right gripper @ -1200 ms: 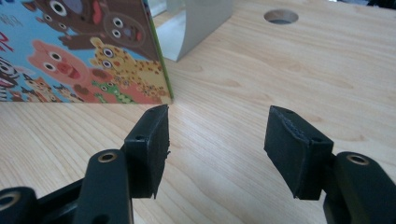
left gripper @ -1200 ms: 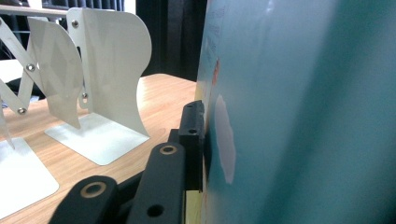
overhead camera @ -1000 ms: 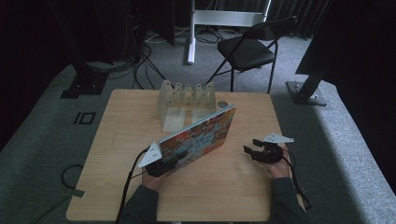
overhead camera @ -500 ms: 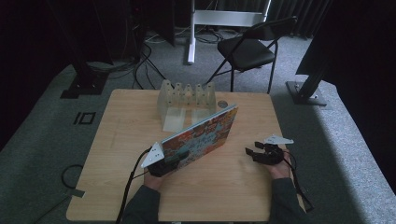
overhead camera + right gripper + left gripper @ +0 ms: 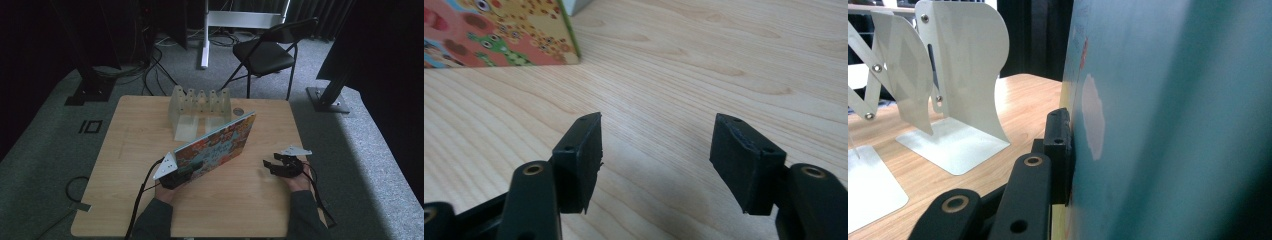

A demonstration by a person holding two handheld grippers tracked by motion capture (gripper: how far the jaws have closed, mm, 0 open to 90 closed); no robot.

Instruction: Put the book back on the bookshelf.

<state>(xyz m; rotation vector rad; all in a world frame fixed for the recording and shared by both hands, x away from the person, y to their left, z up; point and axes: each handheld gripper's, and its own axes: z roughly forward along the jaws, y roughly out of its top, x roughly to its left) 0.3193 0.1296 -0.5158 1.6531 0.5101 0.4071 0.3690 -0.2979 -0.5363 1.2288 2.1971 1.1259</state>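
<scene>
Bench mid-centre: your left tool (image 5: 184,172) pinching the book (image 5: 220,144) has tipped it steeper toward the rack (image 5: 200,107); right tool (image 5: 275,166) spread, idle.

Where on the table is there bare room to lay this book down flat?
Bare wood lies left of the book, towards the table edge, and between the left gripper and right gripper. It is crowded at the back by the white rack.

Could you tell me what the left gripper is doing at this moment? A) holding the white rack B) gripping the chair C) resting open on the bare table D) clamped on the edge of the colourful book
D: the left gripper is shut on the lower corner of the colourful book, which stands tilted on the table in front of the white rack.
</scene>
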